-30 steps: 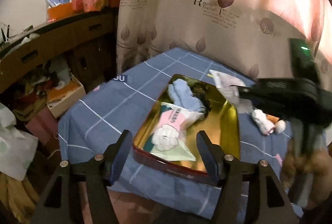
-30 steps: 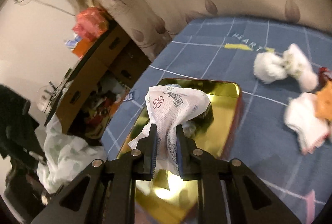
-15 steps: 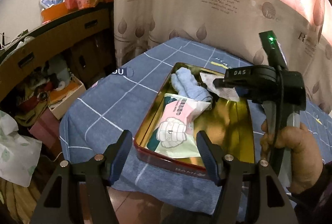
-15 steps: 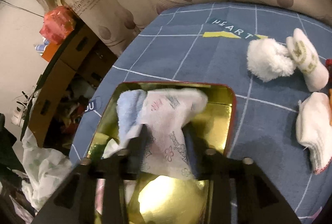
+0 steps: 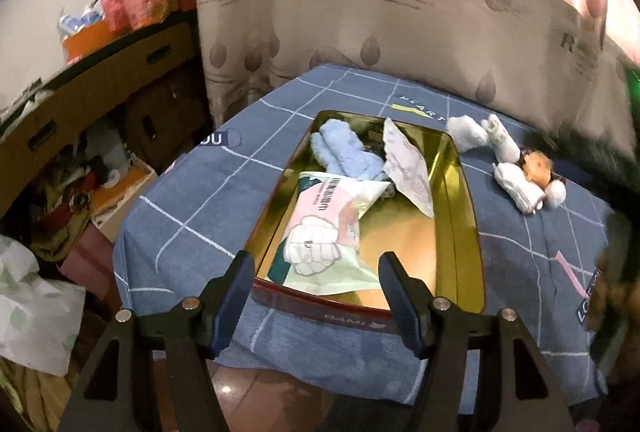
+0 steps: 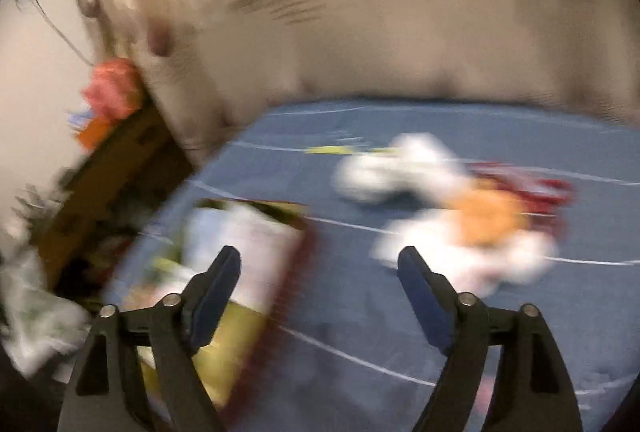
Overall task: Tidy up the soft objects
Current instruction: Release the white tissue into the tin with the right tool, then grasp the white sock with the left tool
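A gold tray with a red rim (image 5: 466,232) lies on the blue checked tablecloth (image 5: 208,208). In it lie a light blue sock (image 5: 344,156), a white patterned tissue pack (image 5: 408,168) and a pink and green wipes pack (image 5: 324,232). My left gripper (image 5: 316,272) is open and empty, just before the tray's near rim. My right gripper (image 6: 320,272) is open and empty above the cloth, right of the tray (image 6: 288,272); this view is blurred. White socks (image 5: 516,184) and an orange soft toy (image 5: 536,164) lie right of the tray, also in the right wrist view (image 6: 484,220).
A leaf-print curtain (image 5: 400,12) hangs behind the table. A brown shelf unit with clutter (image 5: 80,92) stands at the left. A white plastic bag (image 5: 32,304) sits on the floor at the lower left. The table's near edge drops to the floor.
My right gripper opened and let go of the white tissue pack, which now lies in the tray. It then swung right, away from the tray. The left gripper stayed open.
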Tool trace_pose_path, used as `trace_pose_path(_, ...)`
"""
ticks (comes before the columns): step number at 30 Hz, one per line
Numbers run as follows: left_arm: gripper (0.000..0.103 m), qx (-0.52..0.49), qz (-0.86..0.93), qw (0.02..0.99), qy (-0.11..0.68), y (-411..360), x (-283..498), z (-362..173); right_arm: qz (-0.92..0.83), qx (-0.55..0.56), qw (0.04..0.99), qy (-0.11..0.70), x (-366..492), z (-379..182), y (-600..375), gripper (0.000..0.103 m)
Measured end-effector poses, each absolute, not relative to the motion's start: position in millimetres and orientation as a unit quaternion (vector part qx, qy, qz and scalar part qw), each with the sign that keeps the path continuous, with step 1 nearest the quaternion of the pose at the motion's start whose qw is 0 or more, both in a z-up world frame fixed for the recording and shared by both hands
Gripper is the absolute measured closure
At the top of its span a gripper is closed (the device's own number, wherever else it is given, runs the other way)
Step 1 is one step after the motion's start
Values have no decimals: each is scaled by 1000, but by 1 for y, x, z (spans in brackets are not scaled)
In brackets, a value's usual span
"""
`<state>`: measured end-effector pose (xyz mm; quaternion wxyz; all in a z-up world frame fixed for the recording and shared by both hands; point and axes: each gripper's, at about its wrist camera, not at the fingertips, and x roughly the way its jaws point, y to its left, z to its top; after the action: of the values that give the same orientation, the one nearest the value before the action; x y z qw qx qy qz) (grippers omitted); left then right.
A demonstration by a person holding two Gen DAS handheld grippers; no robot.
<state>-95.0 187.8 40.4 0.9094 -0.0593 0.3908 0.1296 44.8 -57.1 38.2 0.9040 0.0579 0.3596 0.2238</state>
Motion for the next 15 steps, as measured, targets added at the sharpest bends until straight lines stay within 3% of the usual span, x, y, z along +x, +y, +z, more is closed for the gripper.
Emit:
trace_pose_path(10,37,-19,84,920,383,154,-96,43,-31,-51,920,388,42,-21,-249,16)
trace_pose_path(15,37,-10,27,919,394,123,-93,46,-43,20,915,401,47,-29,-286,11)
